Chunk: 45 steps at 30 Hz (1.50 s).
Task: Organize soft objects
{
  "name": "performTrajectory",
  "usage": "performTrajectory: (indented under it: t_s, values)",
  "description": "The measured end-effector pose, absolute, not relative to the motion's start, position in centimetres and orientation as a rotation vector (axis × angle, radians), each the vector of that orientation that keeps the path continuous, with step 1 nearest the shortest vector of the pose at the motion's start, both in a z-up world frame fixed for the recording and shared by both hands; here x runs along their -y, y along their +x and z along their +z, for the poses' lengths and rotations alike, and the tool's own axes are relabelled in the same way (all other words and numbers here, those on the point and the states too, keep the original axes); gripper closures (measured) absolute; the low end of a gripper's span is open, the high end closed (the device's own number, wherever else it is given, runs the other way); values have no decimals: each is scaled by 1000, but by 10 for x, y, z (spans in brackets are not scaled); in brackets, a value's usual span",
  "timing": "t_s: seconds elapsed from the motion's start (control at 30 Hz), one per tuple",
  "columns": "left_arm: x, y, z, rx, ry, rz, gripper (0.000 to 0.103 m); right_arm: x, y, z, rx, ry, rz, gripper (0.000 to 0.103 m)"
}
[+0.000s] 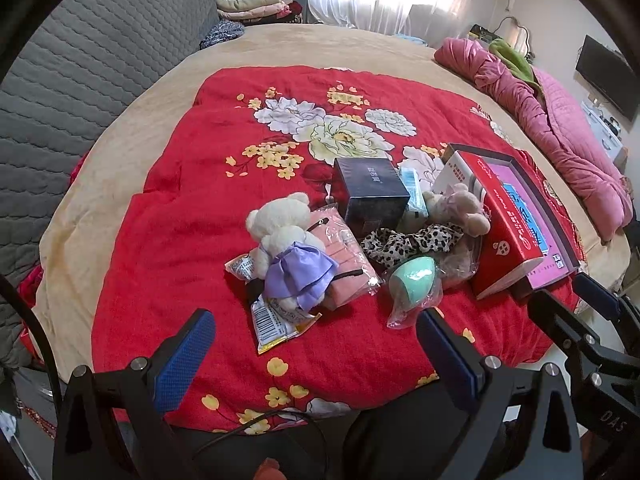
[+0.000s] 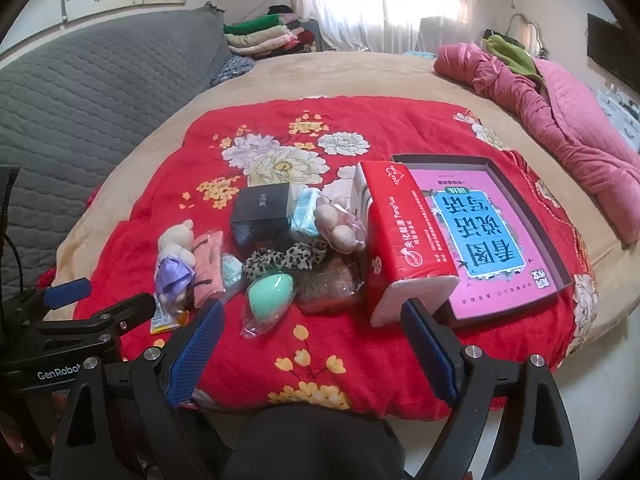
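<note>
Both grippers, left gripper [image 1: 316, 344] and right gripper [image 2: 312, 332], hover with jaws apart, empty. White teddy bear [image 1: 286, 240] lies left of the black box [image 1: 370, 194]; mint sponge [image 1: 412, 278] in front of it, on the red blanket [image 1: 180, 240].

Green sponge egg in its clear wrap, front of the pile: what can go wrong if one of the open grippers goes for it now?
1. The green sponge egg sits in loose clear wrap; the fingers may pinch film only and it could slip.
2. The leopard scrunchie touches it behind and might be dragged along.
3. The red tissue pack lies tilted on the tray edge; a bump could tip it.
</note>
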<state>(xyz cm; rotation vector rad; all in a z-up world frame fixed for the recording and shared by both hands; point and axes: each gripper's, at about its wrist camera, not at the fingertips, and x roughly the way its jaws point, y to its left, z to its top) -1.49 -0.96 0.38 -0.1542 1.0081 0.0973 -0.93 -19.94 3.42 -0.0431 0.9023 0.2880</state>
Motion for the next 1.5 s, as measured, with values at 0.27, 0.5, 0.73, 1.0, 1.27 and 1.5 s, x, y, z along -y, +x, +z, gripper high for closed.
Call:
performTrajectory:
  t_s: [0.27, 0.5, 0.73, 1.0, 1.27, 1.5]
  values:
    - [11, -14, 5, -1007, -149, 92, 2, 198, -9, 34, -902, -46, 291, 13]
    - [10, -14, 4, -1006, -149, 91, 2, 198, -10, 34, -904, -49, 292, 13]
    - [9, -13, 5, -1007, -156, 96, 2, 198, -9, 33, -909, -45, 291, 13]
    - [8, -13, 5, -1006, -157, 97, 2, 198, -8, 31, -914, -47, 291, 13]
    - [6, -12, 2, -1016, -165, 99, 2, 196, -5, 27, -925, -52, 293, 13]
    - [-14, -7, -10, -1036, -204, 121, 2, 195, 3, 20, -939, -56, 293, 13]
